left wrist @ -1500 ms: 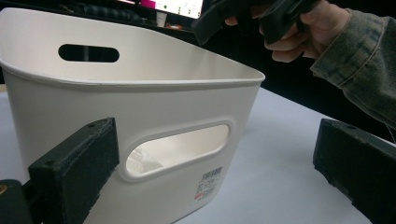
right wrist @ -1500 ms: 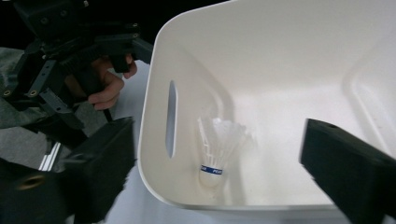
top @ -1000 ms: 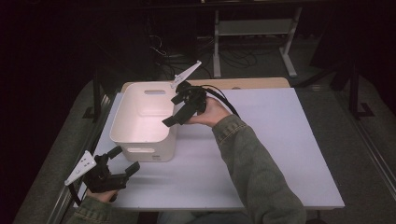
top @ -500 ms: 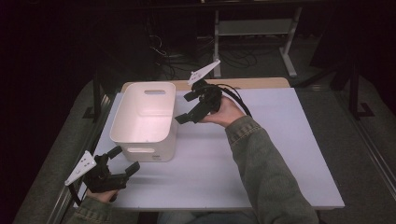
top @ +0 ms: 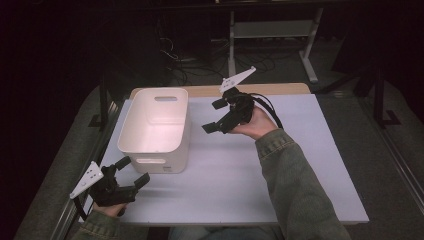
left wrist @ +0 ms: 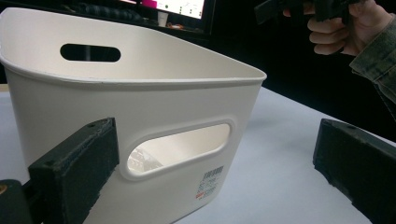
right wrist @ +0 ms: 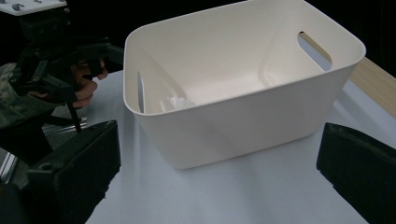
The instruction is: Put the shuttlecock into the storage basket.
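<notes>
Between both tools sits the white bin [top: 156,127], upright on the counter [top: 300,165]. Left tool [top: 131,172] released, jaws wide, just short of the bin's near handle wall. Right tool [top: 215,116] released, raised beside its long rim, bare counter beneath and beyond.

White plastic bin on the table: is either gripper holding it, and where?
Neither. The left gripper and right gripper are open, apart from the white plastic bin.
</notes>
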### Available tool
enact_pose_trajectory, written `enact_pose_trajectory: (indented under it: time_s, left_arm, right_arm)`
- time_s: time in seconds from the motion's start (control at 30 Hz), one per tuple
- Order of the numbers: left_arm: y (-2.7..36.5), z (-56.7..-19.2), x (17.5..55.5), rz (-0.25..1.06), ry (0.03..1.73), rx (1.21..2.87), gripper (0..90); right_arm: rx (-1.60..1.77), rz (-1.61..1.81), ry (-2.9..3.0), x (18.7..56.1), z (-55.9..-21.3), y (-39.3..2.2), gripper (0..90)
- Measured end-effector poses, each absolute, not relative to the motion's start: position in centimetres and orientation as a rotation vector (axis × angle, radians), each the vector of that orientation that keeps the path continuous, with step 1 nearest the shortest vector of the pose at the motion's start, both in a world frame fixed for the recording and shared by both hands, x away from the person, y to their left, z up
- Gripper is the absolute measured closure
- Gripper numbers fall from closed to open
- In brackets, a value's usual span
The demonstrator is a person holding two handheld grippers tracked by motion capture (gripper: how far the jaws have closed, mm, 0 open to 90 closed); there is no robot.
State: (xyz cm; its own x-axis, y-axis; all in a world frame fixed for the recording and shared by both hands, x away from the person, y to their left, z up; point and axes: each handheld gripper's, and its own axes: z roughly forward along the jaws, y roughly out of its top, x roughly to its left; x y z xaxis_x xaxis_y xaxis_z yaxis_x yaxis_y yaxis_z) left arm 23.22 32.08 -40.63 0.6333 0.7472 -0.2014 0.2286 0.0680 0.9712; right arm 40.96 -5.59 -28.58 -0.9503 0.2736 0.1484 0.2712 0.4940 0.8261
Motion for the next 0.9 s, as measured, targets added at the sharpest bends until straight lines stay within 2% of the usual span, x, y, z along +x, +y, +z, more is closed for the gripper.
enact_pose_trajectory:
  time_s: [0.9]
  left_arm:
    - [32.1, -40.7, 23.2, 0.481, 0.861, 1.494, 0.0]
  right_arm:
    - [0.631, 1.532, 2.635, 39.2, -30.3, -10.5, 0.0]
